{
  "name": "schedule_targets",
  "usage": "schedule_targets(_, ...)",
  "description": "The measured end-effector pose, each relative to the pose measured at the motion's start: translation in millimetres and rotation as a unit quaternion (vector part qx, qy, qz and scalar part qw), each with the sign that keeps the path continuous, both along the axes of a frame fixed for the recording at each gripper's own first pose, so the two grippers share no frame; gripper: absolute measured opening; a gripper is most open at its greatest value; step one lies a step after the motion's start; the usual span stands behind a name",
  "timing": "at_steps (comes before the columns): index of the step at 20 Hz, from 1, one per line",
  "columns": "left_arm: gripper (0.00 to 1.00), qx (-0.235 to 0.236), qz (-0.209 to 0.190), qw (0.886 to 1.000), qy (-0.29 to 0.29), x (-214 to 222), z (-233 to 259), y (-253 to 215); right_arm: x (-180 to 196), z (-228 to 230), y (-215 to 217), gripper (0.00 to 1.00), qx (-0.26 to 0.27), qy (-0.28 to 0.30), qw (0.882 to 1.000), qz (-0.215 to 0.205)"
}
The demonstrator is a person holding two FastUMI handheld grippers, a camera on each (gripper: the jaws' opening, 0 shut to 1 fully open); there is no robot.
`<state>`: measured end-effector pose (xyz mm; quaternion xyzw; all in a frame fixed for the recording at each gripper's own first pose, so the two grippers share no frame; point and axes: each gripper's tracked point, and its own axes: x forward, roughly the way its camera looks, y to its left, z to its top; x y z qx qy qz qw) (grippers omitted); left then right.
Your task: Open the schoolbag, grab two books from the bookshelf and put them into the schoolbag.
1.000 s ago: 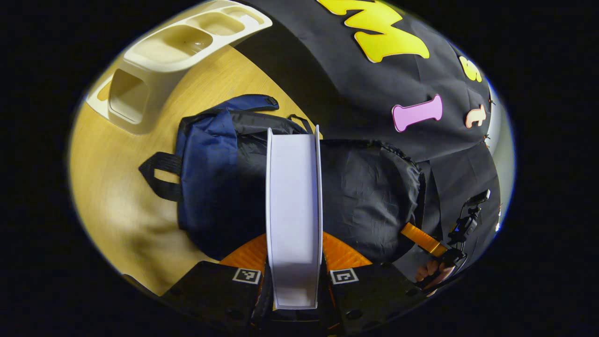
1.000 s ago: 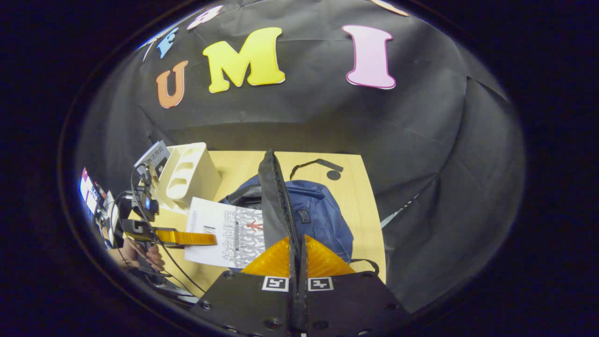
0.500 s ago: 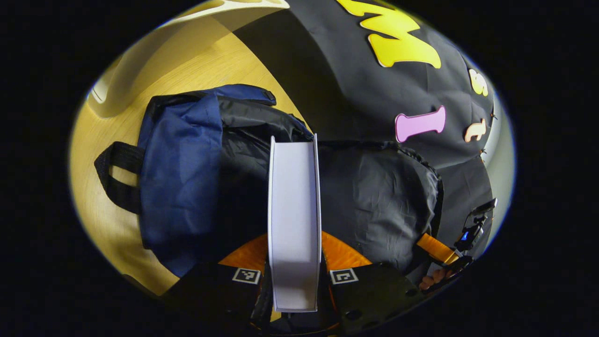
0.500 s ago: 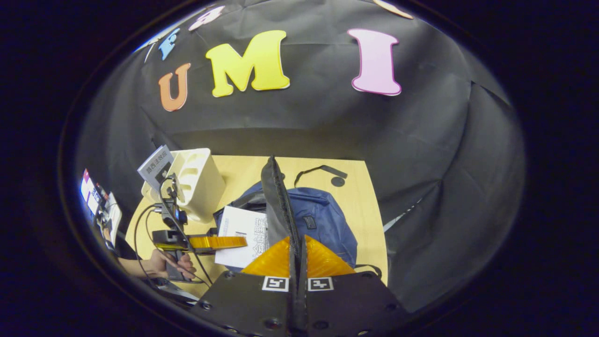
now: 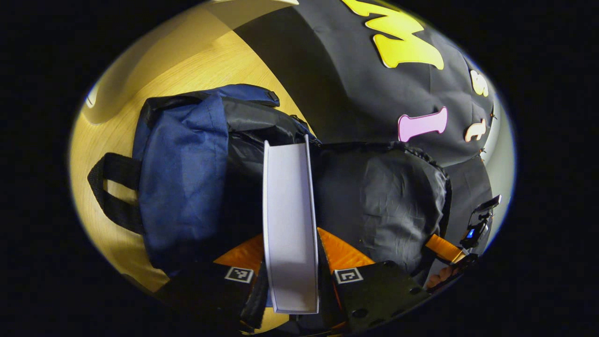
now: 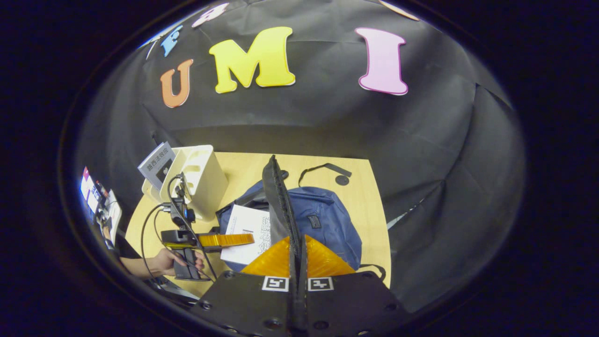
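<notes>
the book (image 5: 288, 224) has gone deeper into the schoolbag (image 6: 323, 220) on the table (image 6: 360, 187); left gripper (image 5: 290, 276) clamps it, right gripper (image 6: 298, 262) is closed on the flap (image 6: 276, 201).

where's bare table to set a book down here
Bare table runs between the schoolbag and the far right edge, and behind the bag near the loose strap. It is crowded on the other side, where the bookshelf, left gripper and held book sit together.
</notes>
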<state>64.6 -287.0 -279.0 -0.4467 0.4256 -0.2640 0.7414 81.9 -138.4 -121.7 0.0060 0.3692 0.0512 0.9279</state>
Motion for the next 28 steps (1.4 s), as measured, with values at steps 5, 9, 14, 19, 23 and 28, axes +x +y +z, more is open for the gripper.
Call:
schedule_targets(5, 0.87, 0.158, -0.048, 0.986, 0.030, -6.3, -43.0, 9.7, 0.1, -5.1, 1.1, 0.00, -0.001, 0.004, 1.000, -0.001)
schedule_targets(9, 1.00, 0.216, -0.060, 0.974, 0.018, -6.4, -35.8, 18.9, 0.8, -9.0, 3.3, 0.00, 0.004, 0.007, 1.000, -0.002)
schedule_targets(14, 1.00, 0.260, -0.059, 0.963, 0.038, -5.9, -28.5, 26.8, -1.7, -13.3, 7.8, 0.00, 0.009, 0.009, 1.000, 0.003)
schedule_targets(19, 1.00, 0.237, -0.053, 0.964, 0.104, -12.5, -34.4, 24.1, -3.7, -14.3, 14.6, 0.03, 0.012, 0.009, 1.000, 0.012)
schedule_targets(23, 1.00, 0.225, -0.029, 0.962, 0.154, -16.7, -32.2, 36.8, -5.6, -15.1, 12.6, 0.00, 0.013, 0.007, 1.000, 0.012)
schedule_targets(28, 1.00, 0.199, -0.008, 0.963, 0.183, -17.4, -17.5, 53.7, -4.9, -18.8, 12.4, 0.03, 0.020, 0.010, 1.000, 0.013)
